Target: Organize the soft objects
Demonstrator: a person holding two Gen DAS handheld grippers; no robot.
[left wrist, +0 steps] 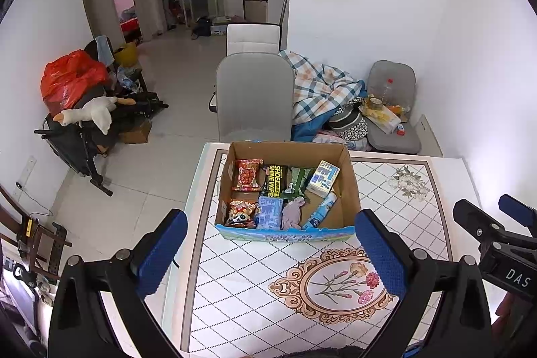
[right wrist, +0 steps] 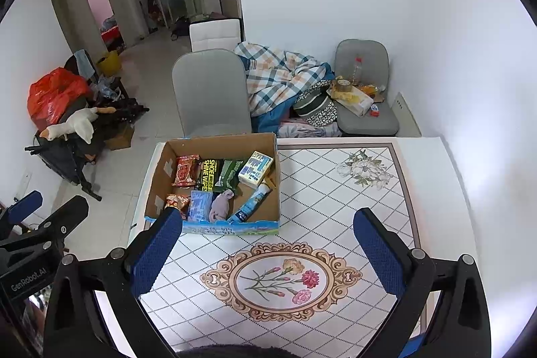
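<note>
Table (left wrist: pixel 419 223) box (right wrist: pixel 268 190) wall partly hides the snack packet (right wrist: pixel 177 201).

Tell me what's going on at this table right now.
A person holds two handheld grippers above a floral-patterned table, both open and empty. The left gripper and right gripper face a cardboard box near the table's far edge. Inside lie snack packets, a shoe shine wipes pack, a blue tube and a crumpled greyish cloth. Nothing is being gripped yet.
</note>
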